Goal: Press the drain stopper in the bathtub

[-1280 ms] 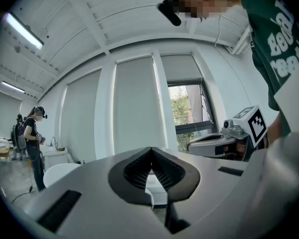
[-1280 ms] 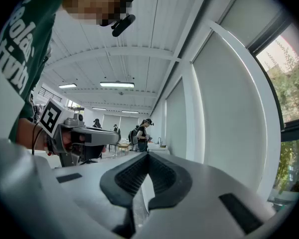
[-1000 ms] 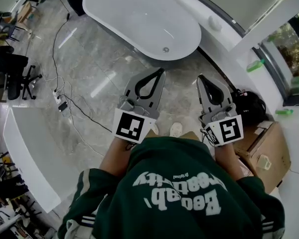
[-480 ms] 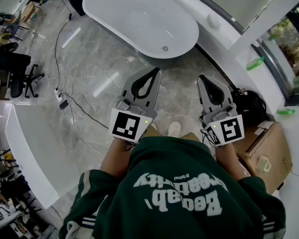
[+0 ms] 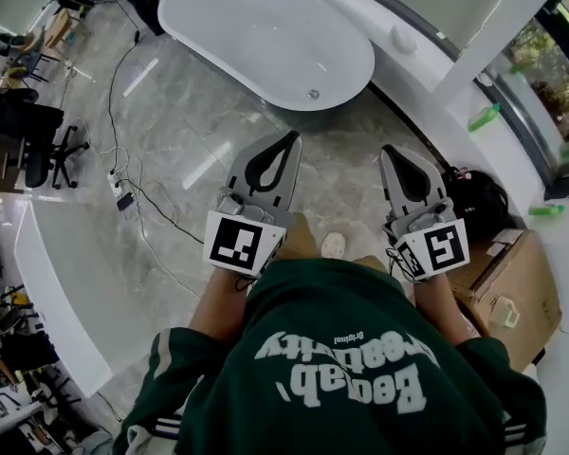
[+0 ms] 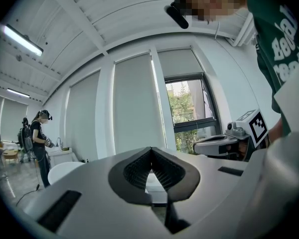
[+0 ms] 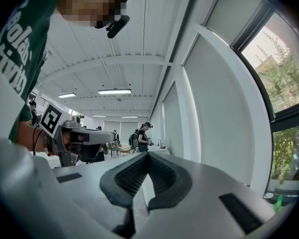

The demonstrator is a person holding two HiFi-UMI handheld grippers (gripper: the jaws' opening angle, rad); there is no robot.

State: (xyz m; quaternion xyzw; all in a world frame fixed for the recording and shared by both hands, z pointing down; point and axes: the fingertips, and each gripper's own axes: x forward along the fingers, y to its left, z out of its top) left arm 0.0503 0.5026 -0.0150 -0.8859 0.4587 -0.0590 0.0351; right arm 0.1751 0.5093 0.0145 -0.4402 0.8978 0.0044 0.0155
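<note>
**Both grippers shut and empty, tub ahead at 12 o'clock**

Left gripper (image 5: 293, 135): jaws together at the tips, nothing between them, touching nothing. It is held level above the floor and points to about 12 o'clock. In the left gripper view its ribbed black pads (image 6: 134, 171) meet at the point, with a teardrop gap behind. Right gripper (image 5: 387, 150): same, tips closed and empty, pads (image 7: 132, 176) meeting in the right gripper view. The two sit side by side, apart from each other, in front of the person's green sweatshirt (image 5: 332, 330).

Bathtub (image 5: 218, 12): white, glossy, smooth oval, freestanding, at 12 o'clock from the grippers and well apart from both. Drain stopper (image 5: 313, 94): small round metallic disc on the tub bottom, at the end nearest the person, untouched.

Floor (image 5: 199, 121): grey marbled tile, polished, with glare streaks. A thin black cable (image 5: 137, 192) snakes across it at 9 to 10 o'clock of the left gripper. A long white counter (image 5: 52, 282) with a rounded edge sits at 8 o'clock. A black bag (image 5: 479, 202) and a cardboard box (image 5: 517, 292) crowd the right gripper at 3 to 4 o'clock. A white sill (image 5: 427, 64) runs past at 1 o'clock. Open floor lies between the gripper tips and the tub rim.
</note>
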